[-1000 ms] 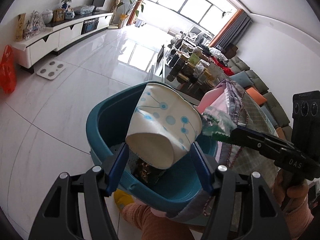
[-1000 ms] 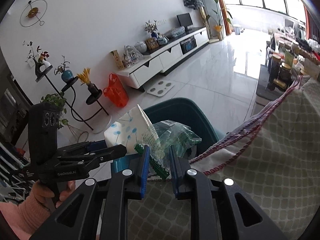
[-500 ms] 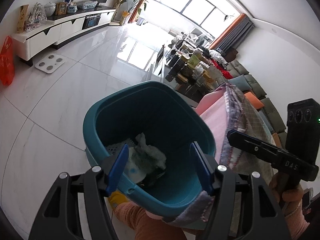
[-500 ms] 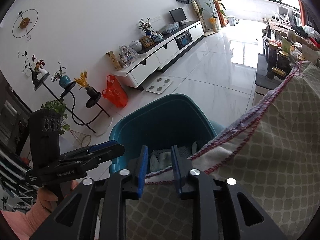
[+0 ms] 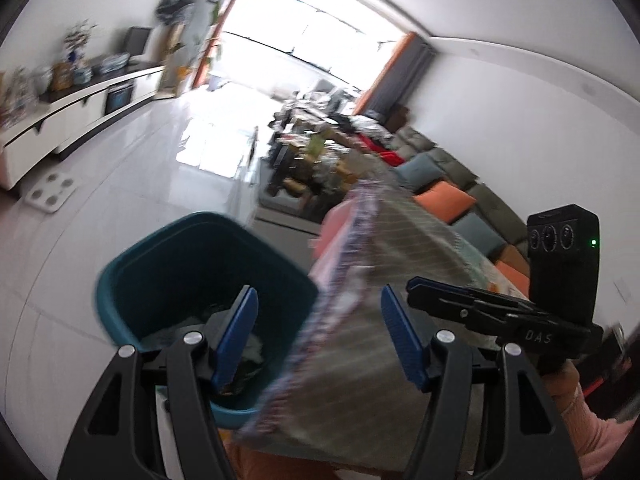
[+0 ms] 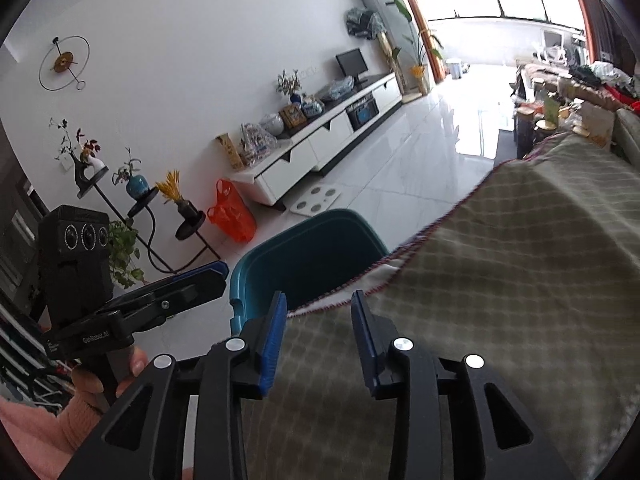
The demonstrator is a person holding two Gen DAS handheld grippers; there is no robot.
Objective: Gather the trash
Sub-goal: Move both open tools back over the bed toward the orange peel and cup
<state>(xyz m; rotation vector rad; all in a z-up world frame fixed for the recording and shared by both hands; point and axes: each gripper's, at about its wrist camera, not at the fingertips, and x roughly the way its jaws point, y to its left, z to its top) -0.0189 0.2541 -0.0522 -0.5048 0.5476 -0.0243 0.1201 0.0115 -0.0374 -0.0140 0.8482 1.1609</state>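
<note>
A teal trash bin [image 5: 168, 256] stands on the floor beside a table with a checked cloth [image 5: 400, 280]. Crumpled trash [image 5: 248, 352] lies at its bottom. My left gripper [image 5: 318, 332] is open and empty, held above the bin's right rim and the cloth edge. My right gripper [image 6: 318, 330] is open and empty over the cloth [image 6: 500, 280], just behind the bin [image 6: 304, 252]. The right gripper also shows in the left wrist view [image 5: 460, 304], and the left gripper in the right wrist view [image 6: 176, 292].
A white TV cabinet [image 6: 320, 152] runs along the far wall, with an orange bag [image 6: 230, 216] and a white scale [image 6: 316, 200] on the floor. Plant stands [image 6: 136, 200] are at left. A cluttered coffee table [image 5: 312, 160] and a sofa [image 5: 452, 192] lie beyond.
The paper cup and the green wrapper left my grippers and lie in the bin. Both grippers opened and drew back, swinging right toward the table.
</note>
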